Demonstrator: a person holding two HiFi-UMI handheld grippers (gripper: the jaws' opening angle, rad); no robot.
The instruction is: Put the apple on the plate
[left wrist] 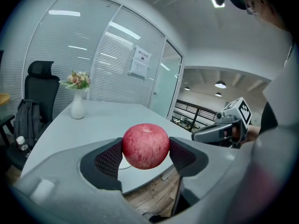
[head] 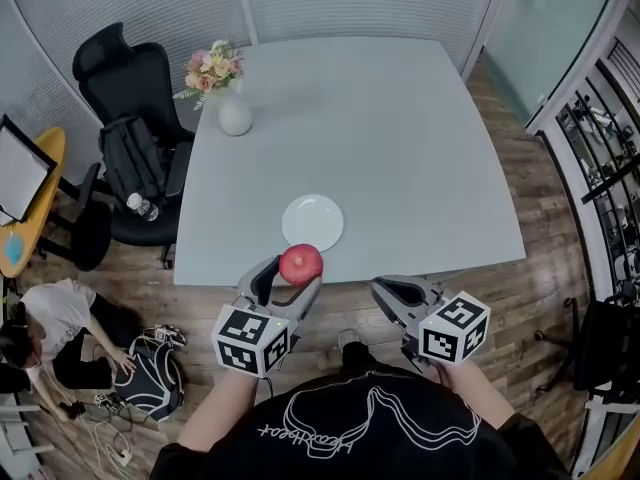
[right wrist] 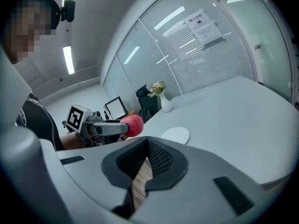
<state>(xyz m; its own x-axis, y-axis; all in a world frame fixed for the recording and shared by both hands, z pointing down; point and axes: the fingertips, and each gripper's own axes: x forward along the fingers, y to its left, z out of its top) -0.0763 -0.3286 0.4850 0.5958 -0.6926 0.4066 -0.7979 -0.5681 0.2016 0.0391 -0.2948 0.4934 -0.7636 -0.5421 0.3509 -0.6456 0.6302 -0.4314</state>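
A red apple (head: 301, 264) is clamped between the two dark pads of my left gripper (head: 294, 276), which is shut on it. It hangs at the table's near edge, just short of the white plate (head: 312, 222). In the left gripper view the apple (left wrist: 145, 145) fills the gap between the jaws, and a sliver of the plate (left wrist: 123, 165) shows behind it. My right gripper (head: 388, 291) is off the table's edge to the right, jaws shut with nothing between them. The right gripper view shows the plate (right wrist: 175, 135) and the apple (right wrist: 134, 125) to the left.
The pale grey table (head: 400, 148) carries a white vase of flowers (head: 232, 108) at its far left corner. A black office chair (head: 135, 138) with a backpack stands left of the table. A person (head: 50, 328) crouches on the wooden floor at the lower left.
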